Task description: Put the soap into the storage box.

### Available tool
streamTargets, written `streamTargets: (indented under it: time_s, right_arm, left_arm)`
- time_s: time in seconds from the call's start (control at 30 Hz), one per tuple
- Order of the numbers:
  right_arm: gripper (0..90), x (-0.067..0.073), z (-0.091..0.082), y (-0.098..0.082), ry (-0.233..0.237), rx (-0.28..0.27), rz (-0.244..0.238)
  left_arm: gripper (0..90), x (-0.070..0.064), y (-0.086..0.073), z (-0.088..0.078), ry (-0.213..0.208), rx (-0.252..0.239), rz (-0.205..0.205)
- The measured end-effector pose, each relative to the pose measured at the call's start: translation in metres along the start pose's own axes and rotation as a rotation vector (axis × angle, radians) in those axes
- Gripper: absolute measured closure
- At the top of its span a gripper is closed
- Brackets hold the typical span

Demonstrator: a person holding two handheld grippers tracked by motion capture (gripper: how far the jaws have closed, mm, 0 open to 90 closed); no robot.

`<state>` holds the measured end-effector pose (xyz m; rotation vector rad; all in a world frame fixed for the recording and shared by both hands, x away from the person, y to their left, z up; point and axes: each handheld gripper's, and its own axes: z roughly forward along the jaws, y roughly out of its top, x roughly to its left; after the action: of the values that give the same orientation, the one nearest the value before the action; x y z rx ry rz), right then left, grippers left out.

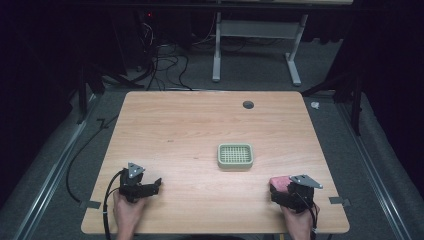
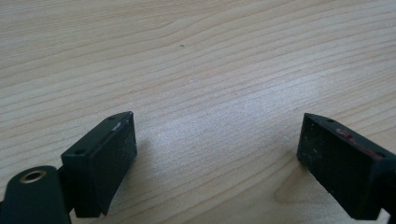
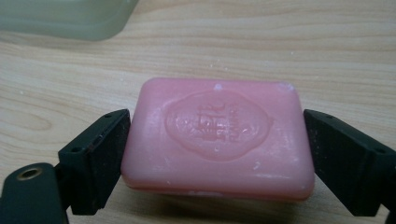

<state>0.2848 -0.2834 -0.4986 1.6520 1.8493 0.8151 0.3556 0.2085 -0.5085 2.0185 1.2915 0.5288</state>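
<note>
My right gripper (image 1: pixel 289 190), at the table's (image 1: pixel 200 125) five o'clock, clamps a pink soap bar (image 3: pixel 217 137) by its short ends. I judge it hard, slick, fairly light. My left gripper (image 2: pixel 217 149) gapes wide, empty. A green soap dish (image 1: pixel 235 155) sits center.

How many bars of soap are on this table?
1. A pink soap bar lies near the table's front right corner, between the right gripper's jaws, short of the green soap dish. Nothing seems to hide another.
</note>
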Motion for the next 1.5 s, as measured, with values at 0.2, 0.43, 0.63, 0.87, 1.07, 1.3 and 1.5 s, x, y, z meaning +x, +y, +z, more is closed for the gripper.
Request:
streamTargets:
  time_s: [0.2, 0.43, 0.63, 0.87, 1.07, 1.3, 1.5]
  right_arm:
    - [11.7, 0.002, 0.005, -0.001, -0.016, 0.036, -0.012]
    - [13.4, 0.003, 0.005, 0.0, -0.021, 0.041, -0.018]
    - [13.6, 0.004, 0.005, 0.001, -0.029, 0.048, -0.013]
    - [13.7, 0.005, 0.005, 0.003, -0.025, 0.051, -0.013]
    - [13.7, 0.006, 0.004, 0.007, -0.017, 0.039, -0.012]
    - [13.7, 0.012, 0.004, 0.019, 0.007, 0.026, -0.026]
    - [13.7, 0.018, 0.006, 0.028, 0.034, 0.017, -0.033]
  left_arm:
    - [12.2, 0.0, 0.0, 0.0, 0.0, -0.001, -0.001]
    - [12.2, 0.0, 0.0, 0.0, 0.0, -0.001, -0.001]
    - [12.2, 0.0, 0.0, 0.0, 0.0, -0.001, -0.001]
    - [12.2, 0.0, 0.0, 0.0, 0.0, -0.001, -0.002]
    - [12.2, 0.0, 0.0, 0.0, 0.0, -0.001, -0.001]
    - [12.2, 0.0, 0.0, 0.0, 0.0, -0.001, -0.001]
    - [12.2, 0.0, 0.0, 0.0, 0.001, -0.001, -0.001]
